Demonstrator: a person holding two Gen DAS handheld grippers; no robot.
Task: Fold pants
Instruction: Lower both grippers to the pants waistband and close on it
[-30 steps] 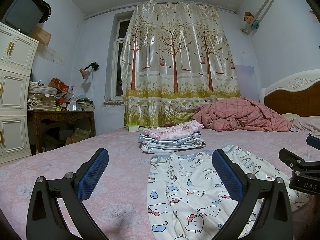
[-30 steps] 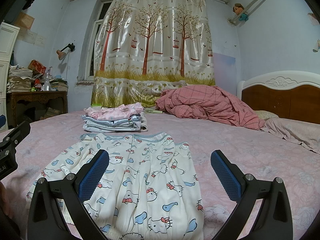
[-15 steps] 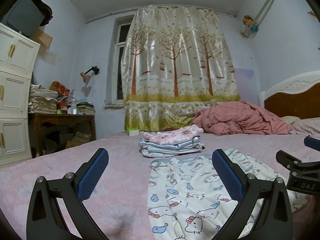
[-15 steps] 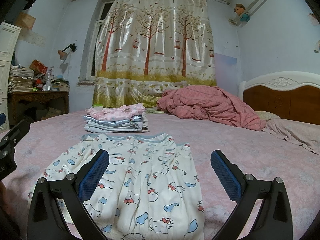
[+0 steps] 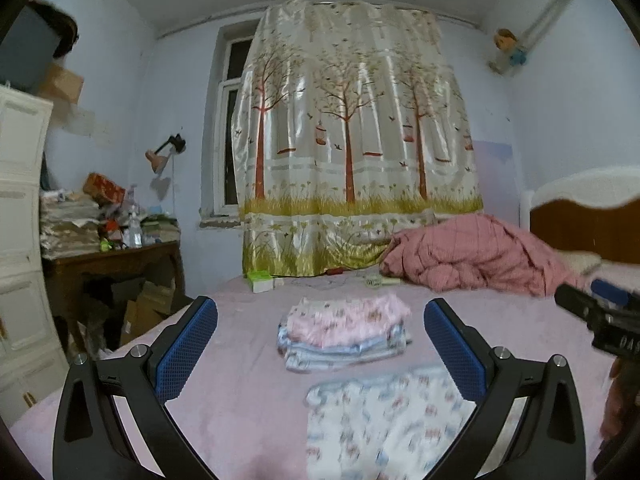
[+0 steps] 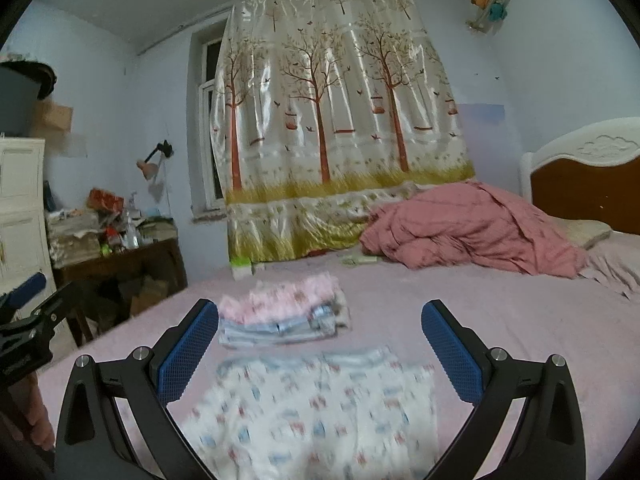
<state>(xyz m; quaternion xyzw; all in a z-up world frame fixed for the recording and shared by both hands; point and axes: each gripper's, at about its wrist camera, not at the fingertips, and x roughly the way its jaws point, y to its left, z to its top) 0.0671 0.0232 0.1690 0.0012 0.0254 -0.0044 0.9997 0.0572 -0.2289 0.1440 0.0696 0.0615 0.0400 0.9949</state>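
Observation:
White cartoon-print pants [image 5: 384,420] lie flat on the pink bed, waistband toward the far side; they also show in the right wrist view [image 6: 316,412], blurred. My left gripper [image 5: 320,352] is open and empty, held above the bed over the pants' left side. My right gripper [image 6: 320,350] is open and empty, above the pants' middle. Each gripper shows at the edge of the other's view: the right one [image 5: 600,316], the left one [image 6: 28,312].
A stack of folded clothes [image 5: 344,332] sits just beyond the pants, also in the right wrist view [image 6: 280,316]. A crumpled pink quilt [image 6: 472,232] lies by the headboard [image 6: 584,168]. A cluttered wooden desk [image 5: 108,256] and white cabinet [image 5: 20,240] stand left of the bed.
Both grippers have lifted and tilted up, so the pants sit lower in both views and are blurred. Both stay open and empty.

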